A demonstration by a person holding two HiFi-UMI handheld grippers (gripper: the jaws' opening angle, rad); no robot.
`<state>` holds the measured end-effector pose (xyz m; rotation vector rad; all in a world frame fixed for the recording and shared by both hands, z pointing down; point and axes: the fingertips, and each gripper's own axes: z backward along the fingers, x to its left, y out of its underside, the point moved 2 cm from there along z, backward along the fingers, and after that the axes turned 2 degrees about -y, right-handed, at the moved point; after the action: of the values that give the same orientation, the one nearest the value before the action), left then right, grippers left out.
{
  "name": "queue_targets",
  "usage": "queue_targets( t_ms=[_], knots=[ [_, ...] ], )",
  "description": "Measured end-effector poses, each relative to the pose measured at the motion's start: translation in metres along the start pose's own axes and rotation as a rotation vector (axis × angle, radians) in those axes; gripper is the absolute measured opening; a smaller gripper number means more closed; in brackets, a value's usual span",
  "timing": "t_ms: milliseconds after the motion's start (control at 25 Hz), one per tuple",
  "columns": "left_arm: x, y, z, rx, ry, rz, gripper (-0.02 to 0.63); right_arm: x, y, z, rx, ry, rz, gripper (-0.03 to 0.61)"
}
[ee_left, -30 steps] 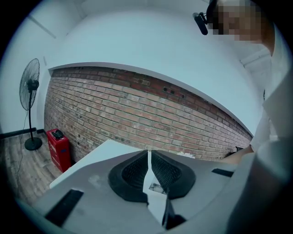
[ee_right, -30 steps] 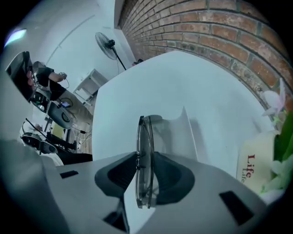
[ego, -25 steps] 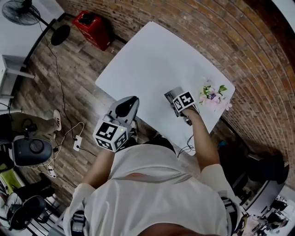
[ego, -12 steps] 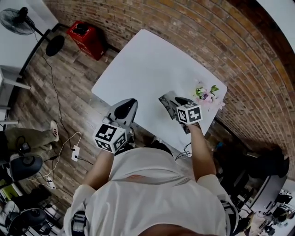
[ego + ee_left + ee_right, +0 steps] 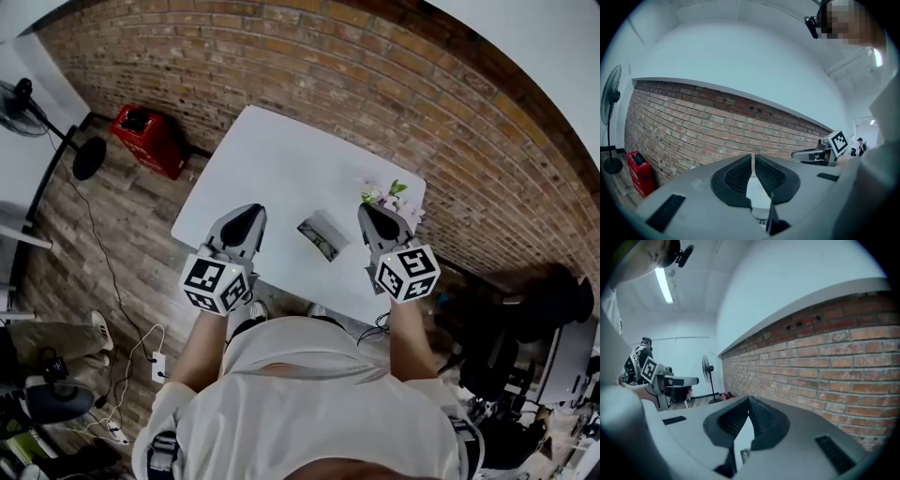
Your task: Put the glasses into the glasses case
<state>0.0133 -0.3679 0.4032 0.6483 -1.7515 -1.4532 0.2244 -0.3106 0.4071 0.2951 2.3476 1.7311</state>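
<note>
A grey glasses case (image 5: 323, 234) lies on the white table (image 5: 281, 159) near its front edge, between my two grippers; I cannot make out the glasses. My left gripper (image 5: 251, 208) hovers left of the case, pointing level at the brick wall. Its jaws (image 5: 753, 157) are shut and hold nothing. To the right of the case my right gripper (image 5: 367, 208) is raised above the table. Its jaws (image 5: 749, 400) have just been closing and now meet at the tips, empty. Each gripper view shows the other gripper off to the side.
A small bunch of pink flowers (image 5: 386, 194) sits at the table's right corner, close to the right gripper. A red crate (image 5: 148, 139) and a standing fan (image 5: 28, 94) are on the brick floor to the left. The brick wall (image 5: 825, 362) is straight ahead.
The right gripper has lifted off the case and swung from pointing down to nearly level, shutting empty. The left gripper has risen a little. The case stays on the table.
</note>
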Motion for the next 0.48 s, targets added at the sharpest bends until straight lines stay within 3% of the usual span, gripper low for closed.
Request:
queue_targets(
  t_ms=[280, 480],
  knots=[
    [-0.02, -0.033, -0.013, -0.06, 0.065, -0.061, 0.032, -0.009, -0.059, 0.069, -0.253, 0.148, 0.012, 0.051],
    [-0.029, -0.043, -0.018, -0.085, 0.093, -0.101, 0.032, -0.015, -0.065, 0.087, -0.286, 0.228, 0.037, 0.051]
  ],
)
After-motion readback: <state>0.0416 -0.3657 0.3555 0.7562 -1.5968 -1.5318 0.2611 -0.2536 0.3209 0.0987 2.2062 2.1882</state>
